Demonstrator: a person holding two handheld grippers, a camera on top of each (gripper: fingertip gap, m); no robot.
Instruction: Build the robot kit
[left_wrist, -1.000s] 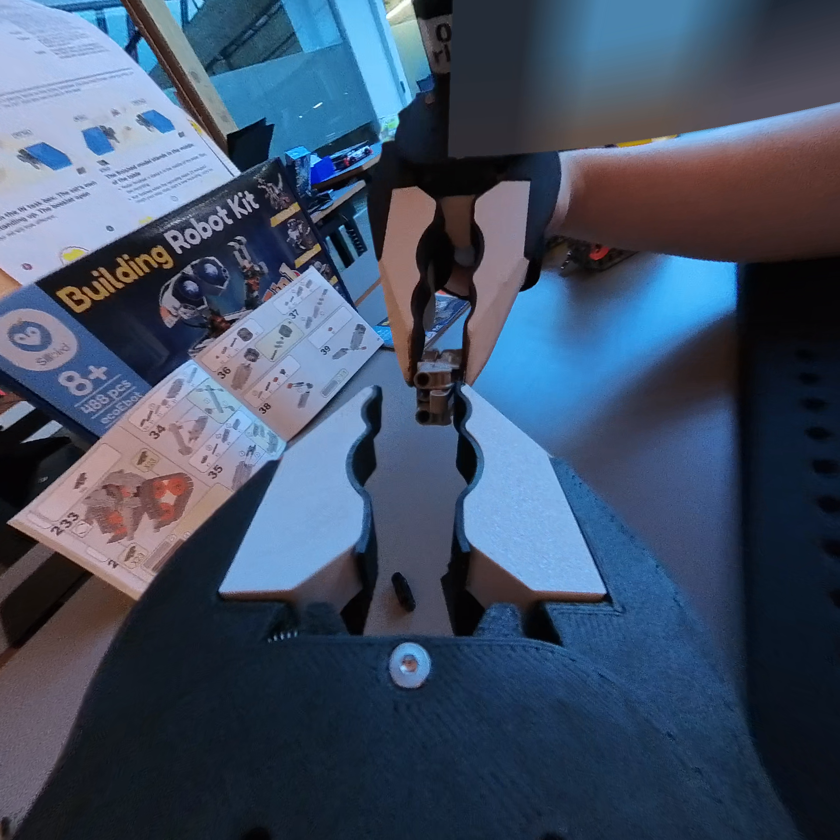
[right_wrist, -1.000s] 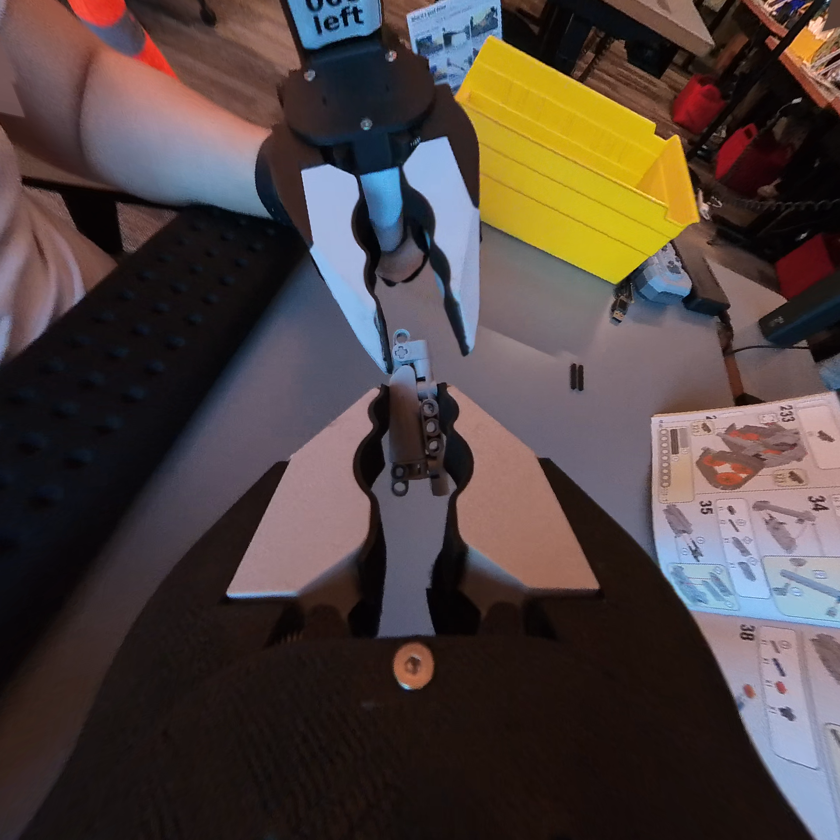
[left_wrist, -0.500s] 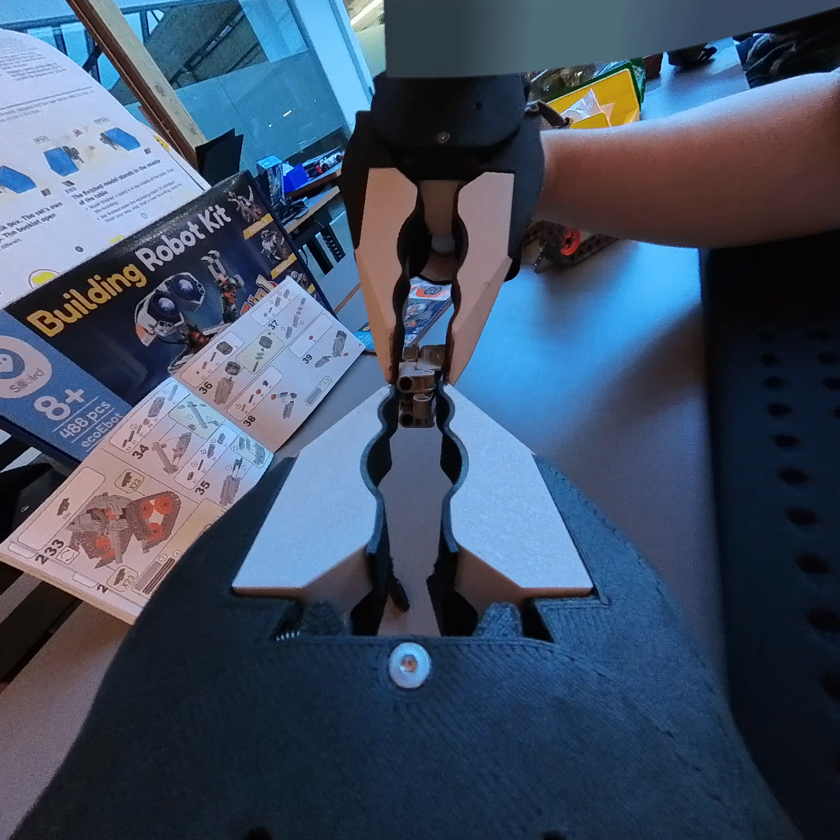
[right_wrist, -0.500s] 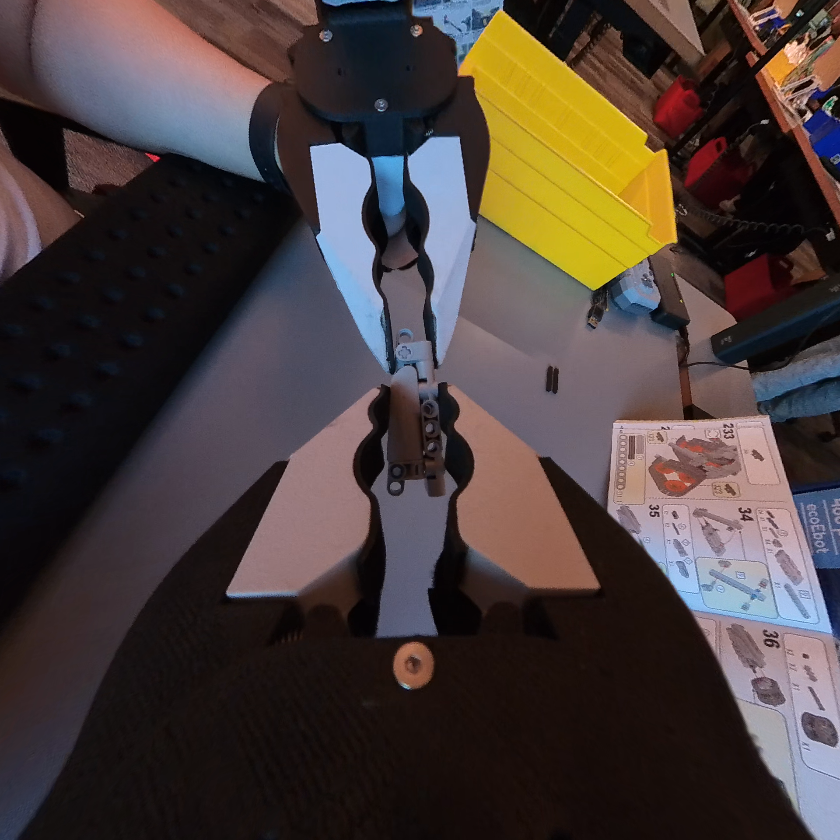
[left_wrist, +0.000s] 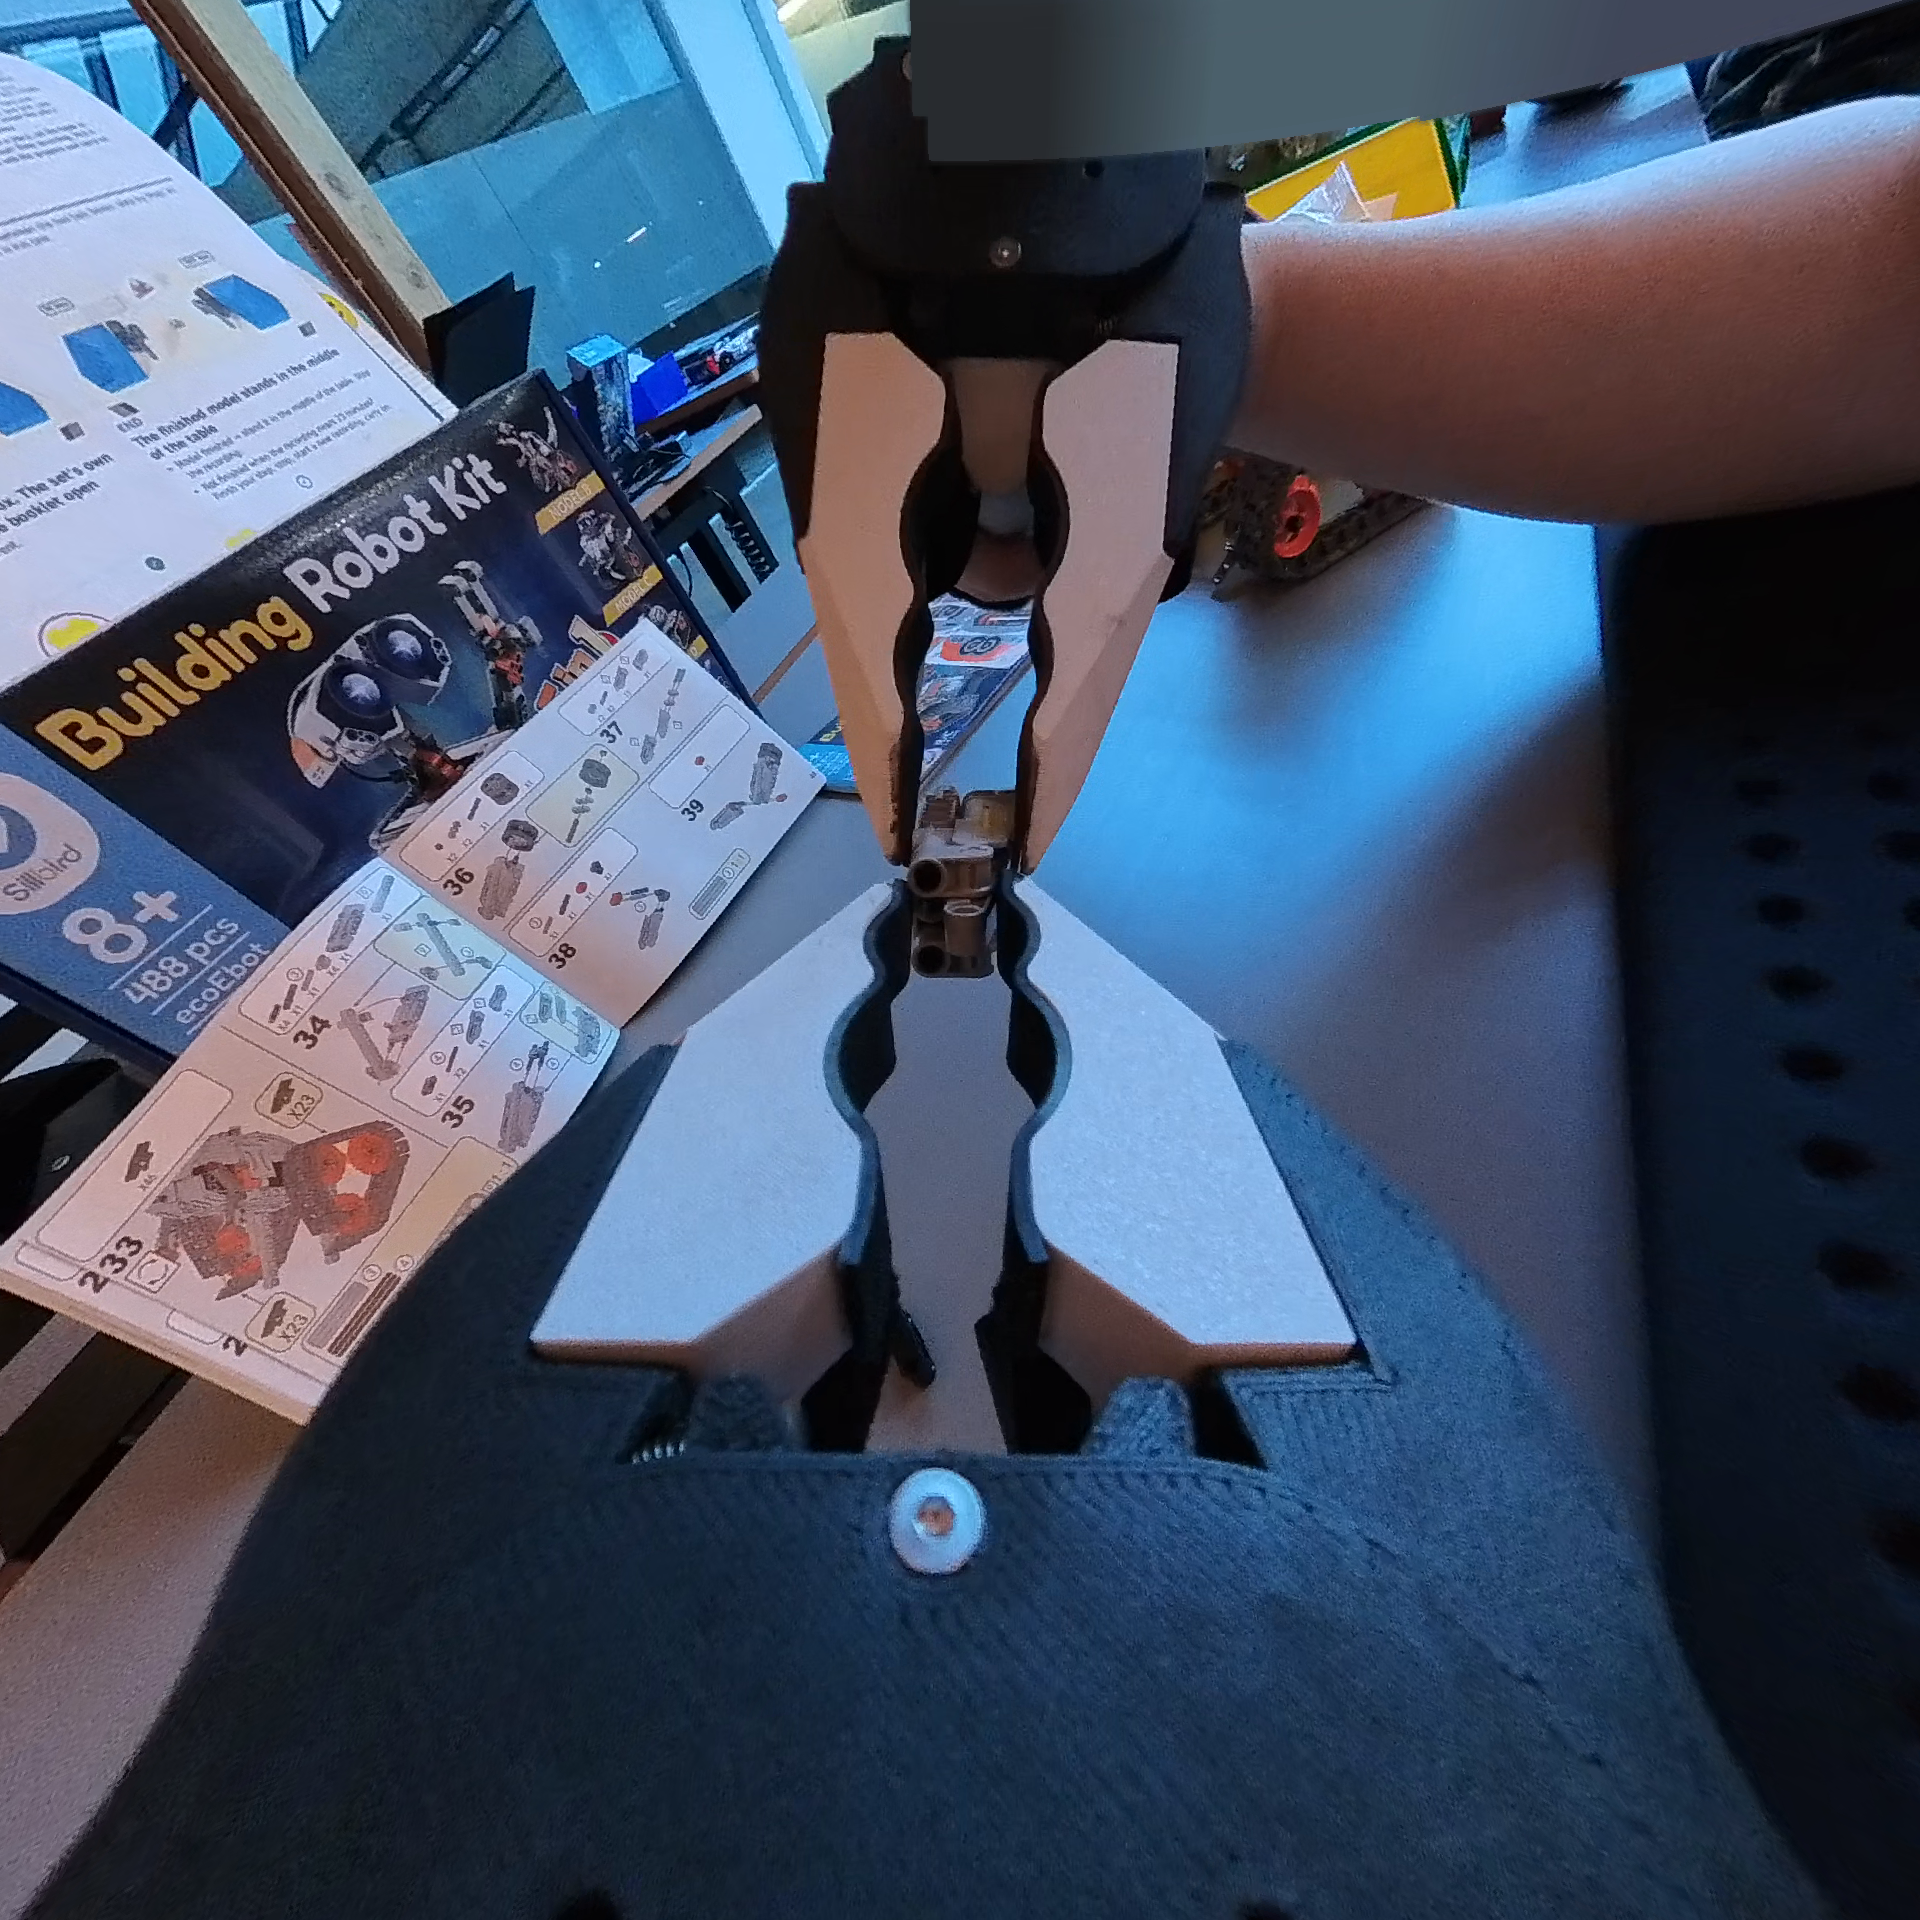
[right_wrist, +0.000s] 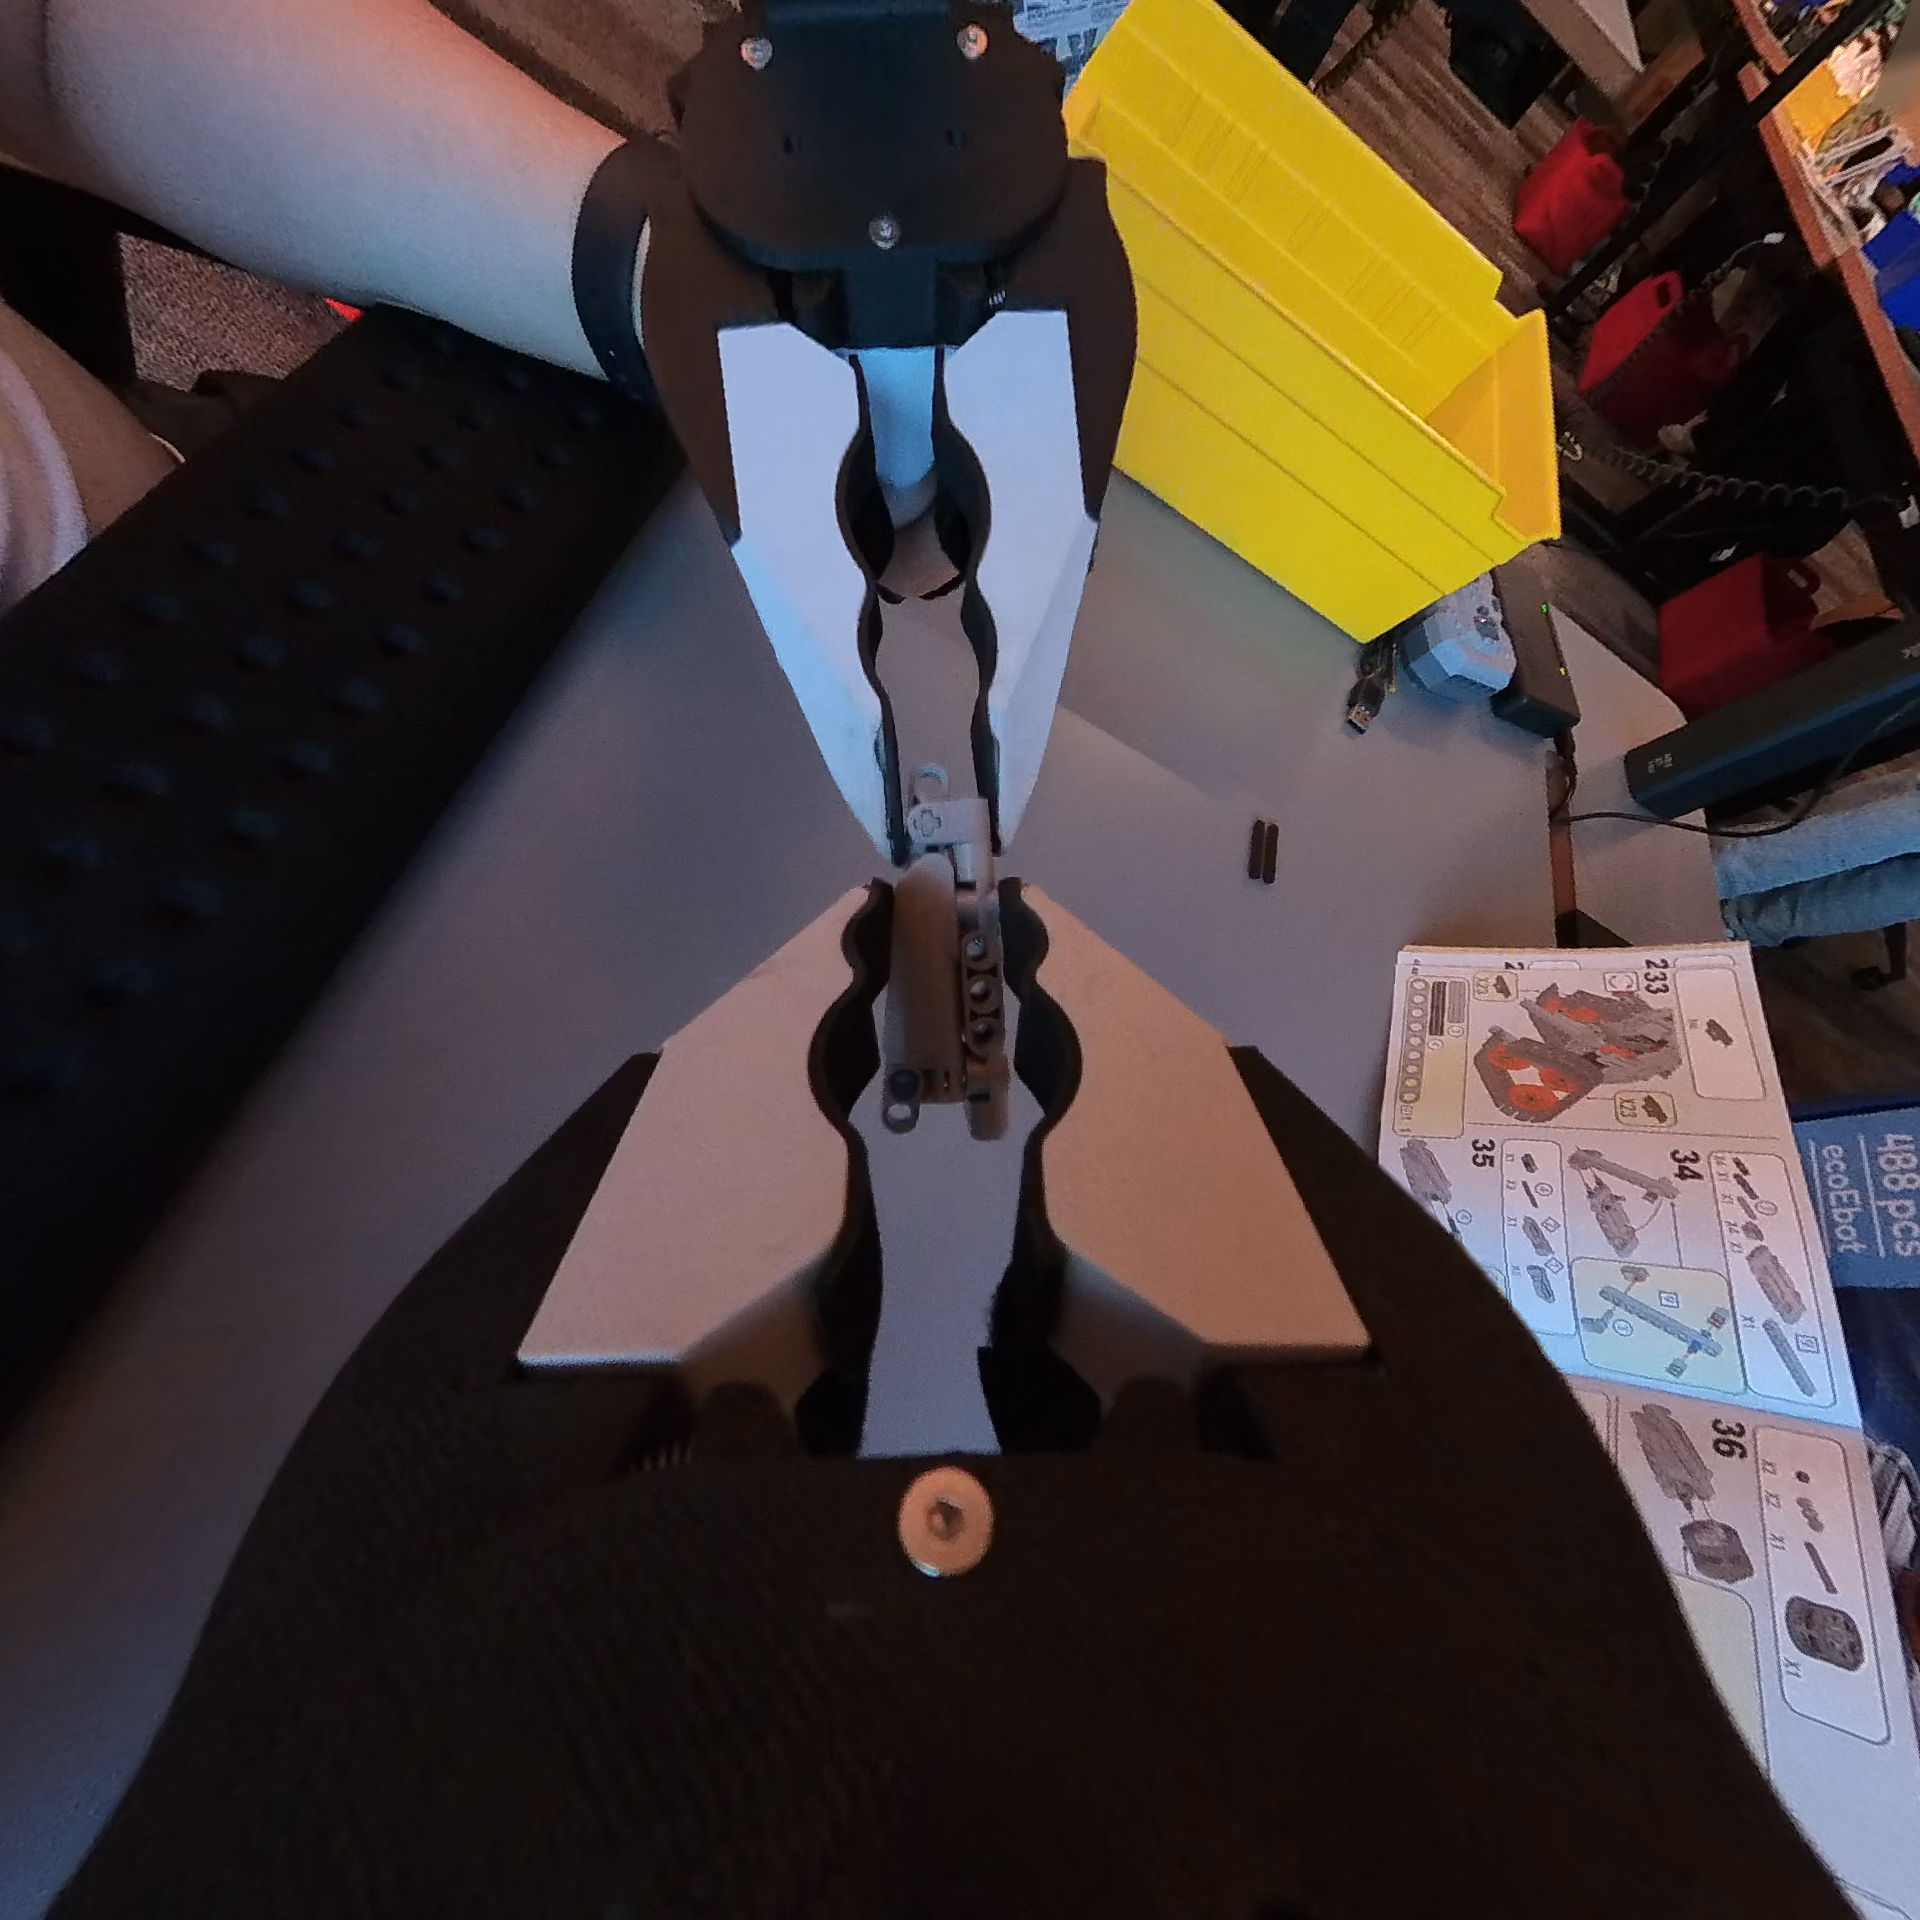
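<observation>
- The grey brick assembly (right_wrist: 951, 1013) was a narrow stack of pin-holed beams, hanging in the air above the grey tabletop (right_wrist: 540, 935).
- Your right tool (right_wrist: 945, 894) was closed onto that assembly, its fingers narrowed to the beams' width, with the long part lying back between them.
- Your left tool (left_wrist: 951, 883) met the right tool tip to tip and was pinched onto the assembly's small light-grey end connector (right_wrist: 940, 821); the left tool's fingers stood just a sliver apart.
- Two short black pins (right_wrist: 1262, 850) lay on the tabletop just to the right of the assembly.
- The yellow bin (right_wrist: 1299, 343) sat well behind the assembly and to its right; I cannot tell what it held.
- The open instruction booklet (left_wrist: 416, 997) lay left of the assembly in the left wrist view, leaning against the kit box (left_wrist: 260, 665).
</observation>
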